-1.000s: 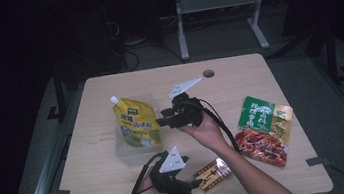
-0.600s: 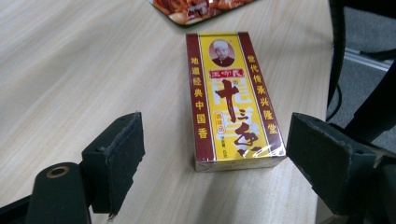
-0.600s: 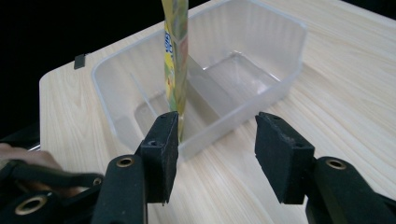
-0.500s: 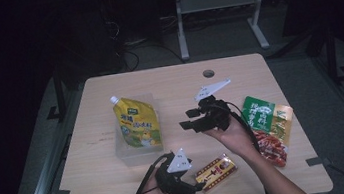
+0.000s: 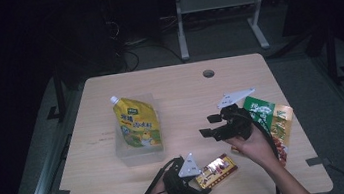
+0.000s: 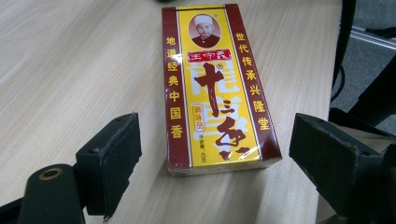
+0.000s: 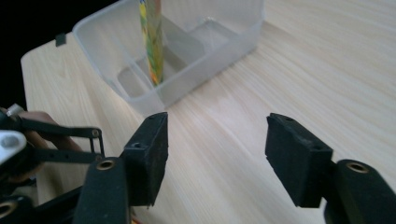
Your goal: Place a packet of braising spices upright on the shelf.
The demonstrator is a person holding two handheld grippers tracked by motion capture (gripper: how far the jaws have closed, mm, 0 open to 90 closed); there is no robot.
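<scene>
1. High view: a clear plastic container [image 5: 139, 151] stands on the left half of the wooden table [image 5: 174, 91]. A yellow spouted pouch [image 5: 136, 124] is in it and leans out over its far rim. The red-and-yellow spice box [image 5: 215, 170] lies flat near the front edge, just in front of the left gripper [image 5: 191, 181]. The right gripper [image 5: 209, 126] hangs over bare wood, between the container and a green snack bag [image 5: 263, 112] with a red packet [image 5: 281, 148] beside it. Its jaws have just been opening and nothing is between them.

2. Left gripper view: the spice box [image 6: 217, 88] lies on the table ahead of the left gripper [image 6: 215, 158]. The jaws are released, one on each side of the box's near end, and the pads do not touch it.

3. Right gripper view: the right gripper [image 7: 217, 154] has wide, empty jaws over the wood. Ahead is the container [image 7: 177, 51] with the pouch [image 7: 152, 39] standing on edge inside. A hand and the other gripper's cable are at the lower left.
</scene>
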